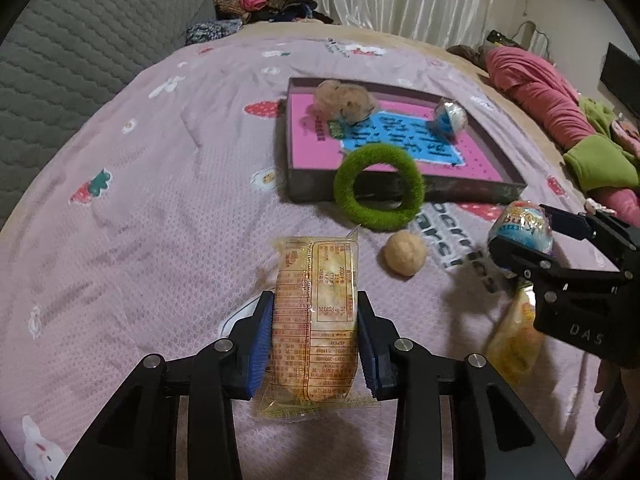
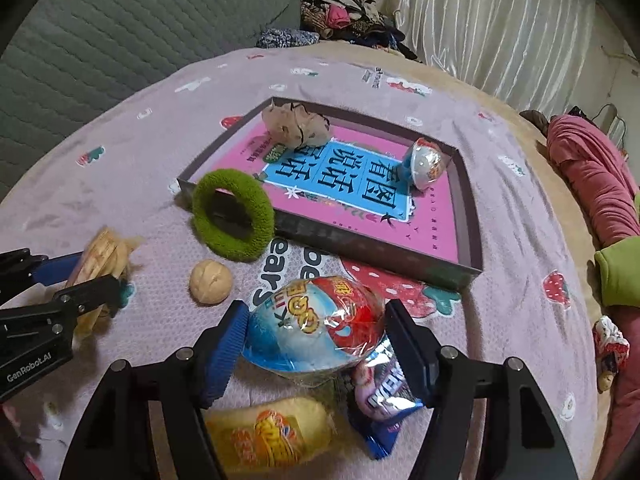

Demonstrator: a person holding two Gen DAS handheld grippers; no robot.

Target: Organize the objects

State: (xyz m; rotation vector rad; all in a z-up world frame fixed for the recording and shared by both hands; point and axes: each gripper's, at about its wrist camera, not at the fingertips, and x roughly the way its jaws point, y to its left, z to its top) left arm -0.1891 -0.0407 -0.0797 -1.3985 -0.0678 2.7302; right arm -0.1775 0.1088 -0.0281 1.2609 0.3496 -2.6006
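1. Tray [image 2: 466, 216] on the pink bedspread [image 1: 140, 200], partly filled: a crumpled tan scrunchie [image 2: 298, 126] and one foil-wrapped toy egg [image 2: 426, 162] lie inside on a pink book cover.
2. Left gripper [image 1: 316, 336] is clamped on a wrapped yellow snack [image 1: 316, 312], lifted short of the tray.
3. Right gripper [image 2: 316, 344] is clamped on a second toy egg [image 2: 316, 324], also outside the tray.
4. Left to sort, by my judgement: green fuzzy ring [image 2: 234, 216] leaning on the tray's wall, walnut [image 2: 211, 281], yellow packet [image 2: 268, 434], blue wrapper [image 2: 384, 408].

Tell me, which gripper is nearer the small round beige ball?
Left, though it's close. The small round beige ball lies just ahead-right of the left gripper; the right gripper is off to the ball's right.
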